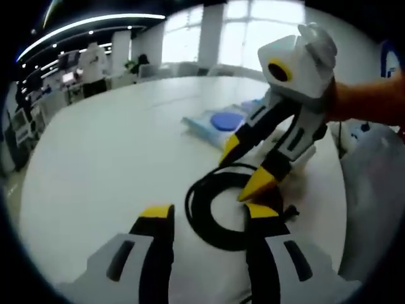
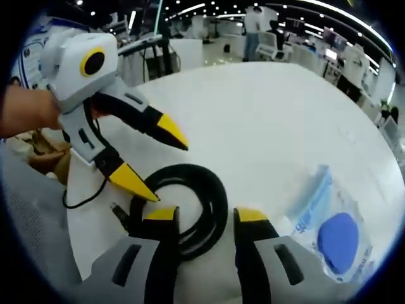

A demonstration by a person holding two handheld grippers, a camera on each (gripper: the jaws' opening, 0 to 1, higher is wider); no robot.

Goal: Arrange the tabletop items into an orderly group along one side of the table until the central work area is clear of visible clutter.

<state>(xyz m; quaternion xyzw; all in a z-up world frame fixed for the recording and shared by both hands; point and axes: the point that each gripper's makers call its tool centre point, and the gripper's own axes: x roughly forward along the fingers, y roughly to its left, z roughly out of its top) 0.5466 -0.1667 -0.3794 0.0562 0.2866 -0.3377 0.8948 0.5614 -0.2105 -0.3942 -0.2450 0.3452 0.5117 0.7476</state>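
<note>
The coiled black rubber cable (image 1: 218, 212) is lying on the round white table (image 1: 120, 145), the left gripper (image 1: 209, 215) spreading wide before it, the right gripper (image 1: 247, 168) gaping above it. In the right gripper view, the right gripper (image 2: 205, 215) is straddling the cable (image 2: 190, 209); the clear packet with blue disc (image 2: 332, 237) is resting nearby.

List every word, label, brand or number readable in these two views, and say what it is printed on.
No text can be read.
Clear packet holding a blue round item, on the white table: blue print along its edge, too blurred to read.
Same packet in the left gripper view: no legible print.
Black coiled cable: no markings visible.
Background screens and signs: too small to read.
</note>
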